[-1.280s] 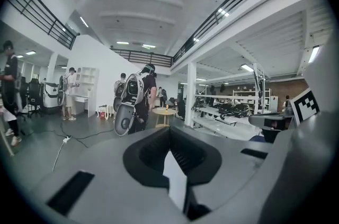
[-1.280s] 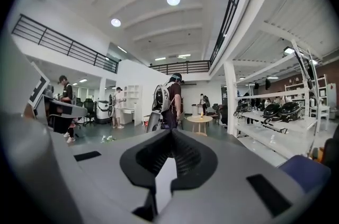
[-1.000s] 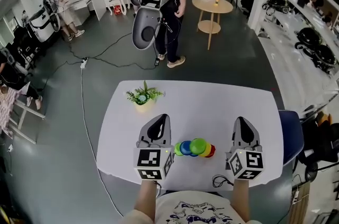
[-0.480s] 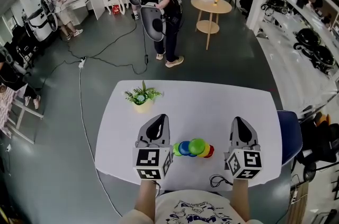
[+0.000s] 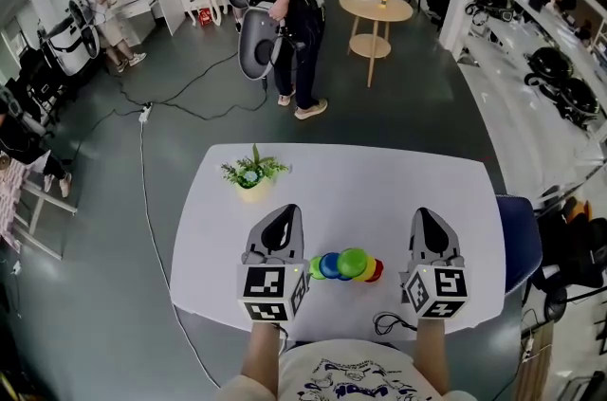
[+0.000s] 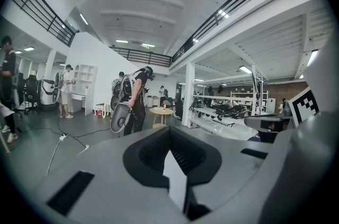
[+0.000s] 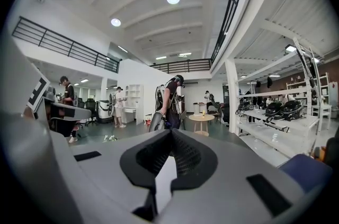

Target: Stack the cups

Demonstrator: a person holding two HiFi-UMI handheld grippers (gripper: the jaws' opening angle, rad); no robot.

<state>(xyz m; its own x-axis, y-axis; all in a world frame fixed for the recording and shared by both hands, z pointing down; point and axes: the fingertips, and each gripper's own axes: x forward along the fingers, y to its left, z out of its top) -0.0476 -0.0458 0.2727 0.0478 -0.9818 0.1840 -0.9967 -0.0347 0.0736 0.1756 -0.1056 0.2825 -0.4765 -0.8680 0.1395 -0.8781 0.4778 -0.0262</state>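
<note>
Several coloured cups [image 5: 348, 266] sit close together near the front edge of the white table [image 5: 379, 191], between your two grippers. Your left gripper [image 5: 285, 219] is just beside them, jaws closed with nothing between them. Your right gripper [image 5: 426, 221] is slightly further off, also closed and empty. Behind the left gripper stands a small potted plant [image 5: 254, 173].

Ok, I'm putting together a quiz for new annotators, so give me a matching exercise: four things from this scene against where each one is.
1 potted plant
2 cups
3 round wooden table
4 blue chair

A between the left gripper and the right gripper
B beside the white table's right edge
C far left part of the white table
D on the floor beyond the white table

Pairs: 1-C, 2-A, 3-D, 4-B
</note>
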